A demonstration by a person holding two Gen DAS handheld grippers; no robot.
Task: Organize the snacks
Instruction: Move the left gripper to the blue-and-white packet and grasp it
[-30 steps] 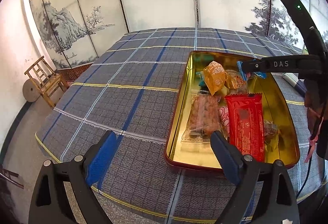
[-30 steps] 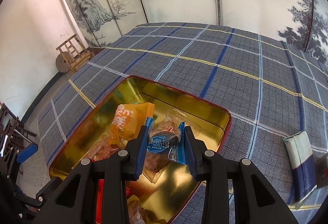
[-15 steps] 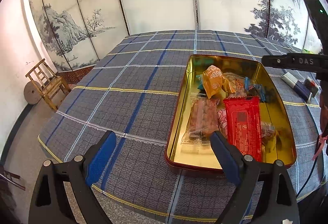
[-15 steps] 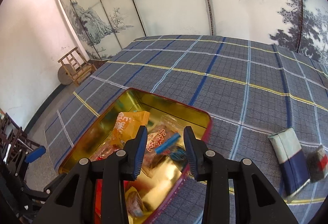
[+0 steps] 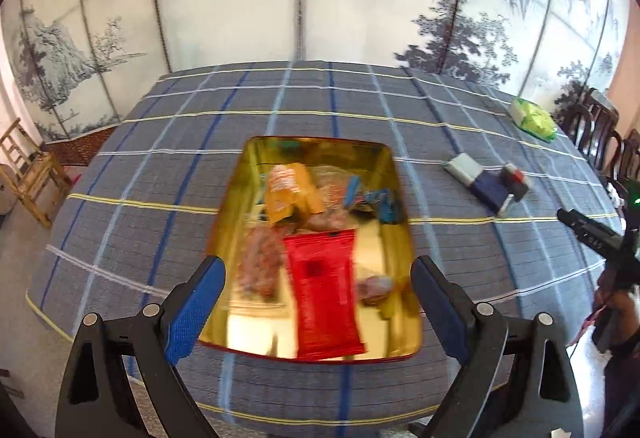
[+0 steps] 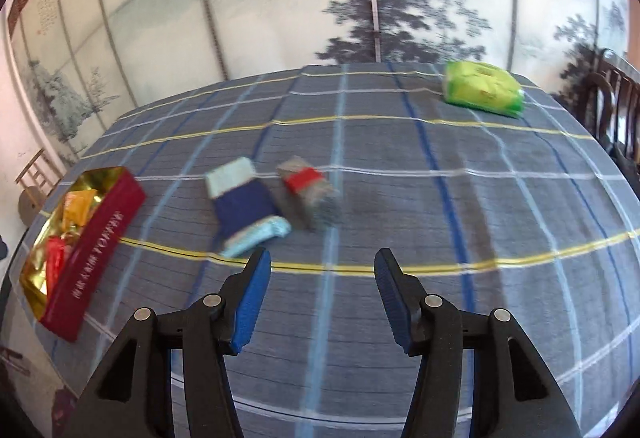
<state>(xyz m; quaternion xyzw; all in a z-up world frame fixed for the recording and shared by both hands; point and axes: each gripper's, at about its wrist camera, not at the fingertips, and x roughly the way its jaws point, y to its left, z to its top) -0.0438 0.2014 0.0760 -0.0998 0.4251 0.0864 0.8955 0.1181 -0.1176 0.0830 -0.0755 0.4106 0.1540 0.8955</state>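
Right gripper (image 6: 322, 294) jaws have just been opening, empty; left gripper (image 5: 316, 308) hangs wide open, empty, over the tin (image 5: 236, 197). We're between picks. Next we likely square up on the blue-and-white packet (image 6: 246, 205).

We see motion blur smearing the snacks (image 5: 320, 197) in the tin (image 5: 400, 173); wrapper print is unreadable. The small red-banded packet (image 6: 308, 193) blurs too. The tin's red lettering (image 6: 100, 250) is illegible to us.
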